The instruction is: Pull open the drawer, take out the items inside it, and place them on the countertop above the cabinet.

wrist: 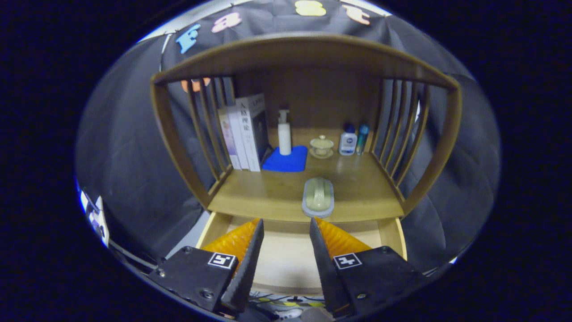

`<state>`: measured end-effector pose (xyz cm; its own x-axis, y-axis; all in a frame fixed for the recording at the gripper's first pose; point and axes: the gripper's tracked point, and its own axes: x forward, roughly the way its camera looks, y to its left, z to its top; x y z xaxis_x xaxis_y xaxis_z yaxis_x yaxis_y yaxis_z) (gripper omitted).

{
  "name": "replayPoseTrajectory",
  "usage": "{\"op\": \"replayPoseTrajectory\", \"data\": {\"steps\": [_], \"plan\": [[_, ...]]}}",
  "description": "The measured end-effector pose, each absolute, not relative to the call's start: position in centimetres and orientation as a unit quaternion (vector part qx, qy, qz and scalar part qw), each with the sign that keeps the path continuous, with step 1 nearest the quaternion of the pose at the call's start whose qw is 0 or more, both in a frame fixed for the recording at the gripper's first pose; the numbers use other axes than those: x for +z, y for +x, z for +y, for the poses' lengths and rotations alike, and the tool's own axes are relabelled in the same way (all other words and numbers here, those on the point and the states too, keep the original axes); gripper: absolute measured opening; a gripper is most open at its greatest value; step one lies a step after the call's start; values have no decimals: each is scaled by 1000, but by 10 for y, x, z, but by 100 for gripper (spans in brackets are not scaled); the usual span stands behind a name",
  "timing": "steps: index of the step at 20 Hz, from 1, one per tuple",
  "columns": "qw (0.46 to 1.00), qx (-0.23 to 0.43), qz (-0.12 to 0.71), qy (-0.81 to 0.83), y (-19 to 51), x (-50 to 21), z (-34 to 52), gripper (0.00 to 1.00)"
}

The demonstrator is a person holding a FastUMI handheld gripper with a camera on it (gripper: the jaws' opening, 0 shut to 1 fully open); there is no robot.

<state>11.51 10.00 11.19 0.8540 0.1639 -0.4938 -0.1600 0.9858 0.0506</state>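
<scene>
With gripper [286,228] parted, brush [318,196] just ahead.

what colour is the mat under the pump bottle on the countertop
Blue. The mat lies under the white pump bottle, beside the books, clearest in the gripper view; the gripper hangs open.

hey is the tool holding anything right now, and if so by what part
Nothing is held. The tool is open, its fingers apart over the open drawer, short of the soap dish on the countertop.
</scene>
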Motion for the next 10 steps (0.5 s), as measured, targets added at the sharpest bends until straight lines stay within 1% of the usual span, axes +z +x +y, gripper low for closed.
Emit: {"op": "replayPoseTrajectory", "data": {"steps": [3,6,7,10], "plan": [[982,84,171,-4,77,147,98,66],[991,84,103,6,34,165,93,94],[993,84,82,12,23,170,91,100],[997,64,43,19,-1,165,70,100]]}}
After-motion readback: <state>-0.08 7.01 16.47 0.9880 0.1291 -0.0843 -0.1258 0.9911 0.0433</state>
